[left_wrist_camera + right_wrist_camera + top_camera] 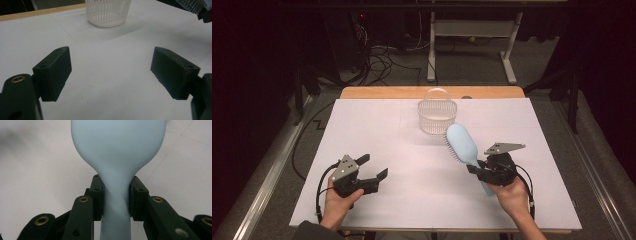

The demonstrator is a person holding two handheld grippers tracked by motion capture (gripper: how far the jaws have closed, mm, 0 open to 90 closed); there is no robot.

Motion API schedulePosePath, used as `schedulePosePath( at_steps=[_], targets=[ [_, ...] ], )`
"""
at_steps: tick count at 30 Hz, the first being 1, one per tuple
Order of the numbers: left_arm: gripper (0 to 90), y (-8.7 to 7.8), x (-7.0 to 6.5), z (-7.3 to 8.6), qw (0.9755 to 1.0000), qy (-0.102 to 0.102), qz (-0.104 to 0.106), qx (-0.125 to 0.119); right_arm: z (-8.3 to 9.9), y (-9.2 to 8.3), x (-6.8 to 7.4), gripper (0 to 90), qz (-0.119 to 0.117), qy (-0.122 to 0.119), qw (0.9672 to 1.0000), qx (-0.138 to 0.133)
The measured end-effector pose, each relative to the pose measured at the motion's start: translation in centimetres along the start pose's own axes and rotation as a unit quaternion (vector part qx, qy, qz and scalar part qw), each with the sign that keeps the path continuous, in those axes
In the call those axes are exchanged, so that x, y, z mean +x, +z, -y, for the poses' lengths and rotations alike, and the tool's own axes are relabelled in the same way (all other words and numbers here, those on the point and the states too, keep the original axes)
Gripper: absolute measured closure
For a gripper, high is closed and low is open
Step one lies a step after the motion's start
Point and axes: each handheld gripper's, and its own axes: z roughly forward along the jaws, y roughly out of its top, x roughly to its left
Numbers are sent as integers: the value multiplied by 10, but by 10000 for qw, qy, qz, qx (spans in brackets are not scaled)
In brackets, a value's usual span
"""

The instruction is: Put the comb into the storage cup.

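A light blue hairbrush hangs over the white table, head toward the far side and bristles facing left. My right gripper is shut on its neck; in the right gripper view the two pads press the narrow neck of the hairbrush from both sides. My left gripper is held at the near left, jaws wide apart with nothing between them; the left gripper view shows bare table between its fingers. A white slatted basket stands at the far middle, just beyond the brush head.
White paper covers the table, with a wooden edge showing at the back. The basket sits ahead in the left gripper view, with the brush bristles at the top right corner. Cables and desk legs lie on the floor beyond.
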Motion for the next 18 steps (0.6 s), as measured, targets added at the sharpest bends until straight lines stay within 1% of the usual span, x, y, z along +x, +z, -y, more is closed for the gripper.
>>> schedulePosePath(
  at_steps=[1, 2, 4, 12, 16, 18],
  targets=[
    [182, 3, -2, -1, 10000, 9, 58, 11, 0, 1, 1, 705, -10, -16, 10000, 9],
    [184, 3, -2, -1, 10000, 9, 58, 11, 0, 1, 1, 705, -9, -3, 10000, 12],
    [188, 7, -3, -2, 9999, -20, 128, 30, 0, 3, 2, 705, -18, 1, 10000, 17],
    [198, 11, -6, -5, 9998, -19, 182, 21, -1, 8, 7, 705, -80, -53, 9999, 51],
    [200, 14, -9, -6, 9998, 40, 211, 39, -2, 9, 9, 705, -100, -71, 9999, 49],
    [201, 16, -12, -8, 9996, 70, 258, 57, -2, 10, 12, 705, -108, -125, 9999, 26]
  ],
)
